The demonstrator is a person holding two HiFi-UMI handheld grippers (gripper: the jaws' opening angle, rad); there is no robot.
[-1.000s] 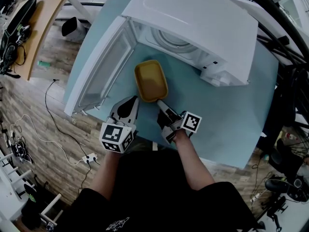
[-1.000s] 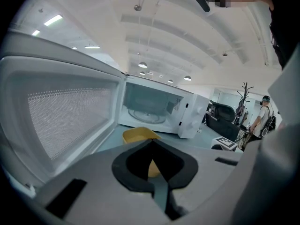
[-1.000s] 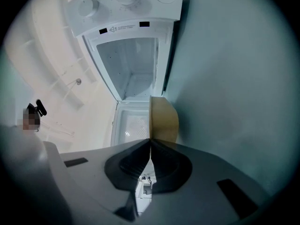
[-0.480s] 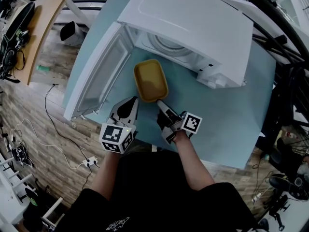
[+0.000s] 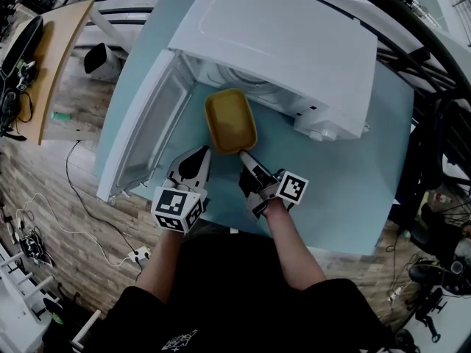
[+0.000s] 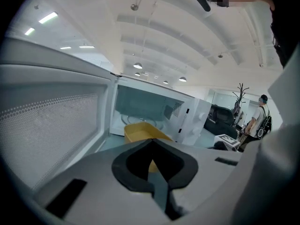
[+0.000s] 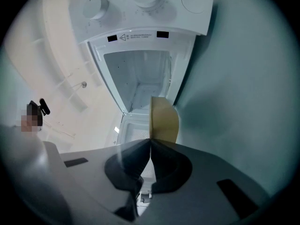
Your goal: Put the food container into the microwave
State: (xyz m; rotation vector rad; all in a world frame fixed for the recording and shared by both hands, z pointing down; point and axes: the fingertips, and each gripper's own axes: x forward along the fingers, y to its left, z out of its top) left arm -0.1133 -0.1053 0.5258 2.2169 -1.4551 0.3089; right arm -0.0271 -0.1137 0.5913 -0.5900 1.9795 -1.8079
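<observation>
The right gripper (image 5: 243,155) clamps the near rim of the yellow rectangular plastic food container (image 5: 230,120), with the open white microwave (image 5: 280,43) just ahead, while the left gripper (image 5: 207,153) beside it has its jaws together, empty.

The microwave (image 5: 287,43) hides most of its own cavity from above.

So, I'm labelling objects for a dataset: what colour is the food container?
Mustard yellow, plain with no pattern. The food container shows best in the head view.

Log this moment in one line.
right gripper: shut on food container rim | left gripper: shut, empty | stage: container at open microwave mouth, not inside
</observation>
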